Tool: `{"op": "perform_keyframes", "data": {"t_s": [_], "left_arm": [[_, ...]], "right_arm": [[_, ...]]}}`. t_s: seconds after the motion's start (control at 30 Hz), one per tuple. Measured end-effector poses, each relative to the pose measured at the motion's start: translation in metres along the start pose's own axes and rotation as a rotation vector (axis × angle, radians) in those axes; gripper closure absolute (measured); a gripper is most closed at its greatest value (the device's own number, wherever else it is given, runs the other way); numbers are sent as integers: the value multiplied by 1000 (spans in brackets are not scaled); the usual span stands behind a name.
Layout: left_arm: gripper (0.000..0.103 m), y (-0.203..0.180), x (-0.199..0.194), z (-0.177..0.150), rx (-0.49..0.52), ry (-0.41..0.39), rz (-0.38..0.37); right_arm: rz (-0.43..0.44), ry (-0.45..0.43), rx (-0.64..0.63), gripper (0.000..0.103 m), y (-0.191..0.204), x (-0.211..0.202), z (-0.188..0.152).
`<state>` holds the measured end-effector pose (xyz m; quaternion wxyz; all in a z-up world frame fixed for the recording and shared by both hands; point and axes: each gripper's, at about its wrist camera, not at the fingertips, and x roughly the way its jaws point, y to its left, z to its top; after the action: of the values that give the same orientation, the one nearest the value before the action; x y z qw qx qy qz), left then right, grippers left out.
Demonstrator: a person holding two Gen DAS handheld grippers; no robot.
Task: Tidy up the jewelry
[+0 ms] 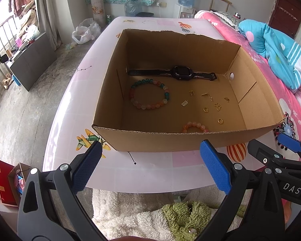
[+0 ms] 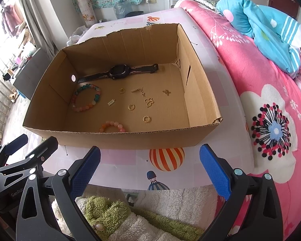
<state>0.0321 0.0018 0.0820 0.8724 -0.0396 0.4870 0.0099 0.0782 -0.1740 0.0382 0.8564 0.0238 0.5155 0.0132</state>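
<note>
An open cardboard box [image 1: 150,141] [image 2: 130,139] stands on a pale pink table [image 1: 160,166] [image 2: 130,160]. Inside lie a black watch [image 1: 179,72] [image 2: 118,71], a green-and-pink bead bracelet [image 1: 149,94] [image 2: 86,98], a peach bead bracelet [image 1: 195,126] [image 2: 112,126], two gold rings [image 1: 206,109] [image 2: 131,107] and several small gold charms [image 1: 217,106] [image 2: 149,102]. My left gripper [image 1: 150,166] hovers open before the box's near wall, empty. My right gripper [image 2: 150,168] is open too, beside it to the right, and shows in the left wrist view [image 1: 279,150].
A bed with a pink floral quilt [image 2: 260,100] [image 1: 271,74] and a blue blanket [image 2: 271,20] borders the table's right side. A fluffy white and green garment [image 2: 130,214] [image 1: 160,217] lies below the table's near edge. Bags [image 1: 6,182] sit on the floor at left.
</note>
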Motion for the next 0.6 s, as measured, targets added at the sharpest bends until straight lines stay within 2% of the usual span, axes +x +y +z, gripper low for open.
{"op": "perform_keyframes", "data": {"t_s": [0.6], "left_arm": [[8, -1, 3, 0, 2, 4, 3]], "right_arm": [[-3, 4, 5, 7, 1, 2, -1]]}}
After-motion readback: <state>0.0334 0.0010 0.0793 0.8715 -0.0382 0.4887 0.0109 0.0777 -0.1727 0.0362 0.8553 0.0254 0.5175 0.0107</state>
